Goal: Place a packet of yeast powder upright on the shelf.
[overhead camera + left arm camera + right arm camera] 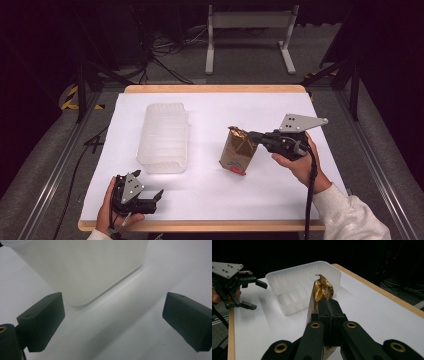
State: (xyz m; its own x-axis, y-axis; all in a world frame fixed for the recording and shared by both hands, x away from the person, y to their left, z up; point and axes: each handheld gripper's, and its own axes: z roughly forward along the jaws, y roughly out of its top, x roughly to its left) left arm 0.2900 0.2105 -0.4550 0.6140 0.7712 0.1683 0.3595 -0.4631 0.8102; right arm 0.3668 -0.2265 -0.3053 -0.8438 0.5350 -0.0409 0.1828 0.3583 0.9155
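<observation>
So the tub [163,137] sits left of centre on the surface [280,200], and the bag [238,151] stands upright to its right, well apart from it. The right hand-held gripper [253,134] comes in from the bag's right side, up at its crumpled top. The left hand-held gripper [159,196] is down at the near left corner, just in front of the tub's near end.
</observation>
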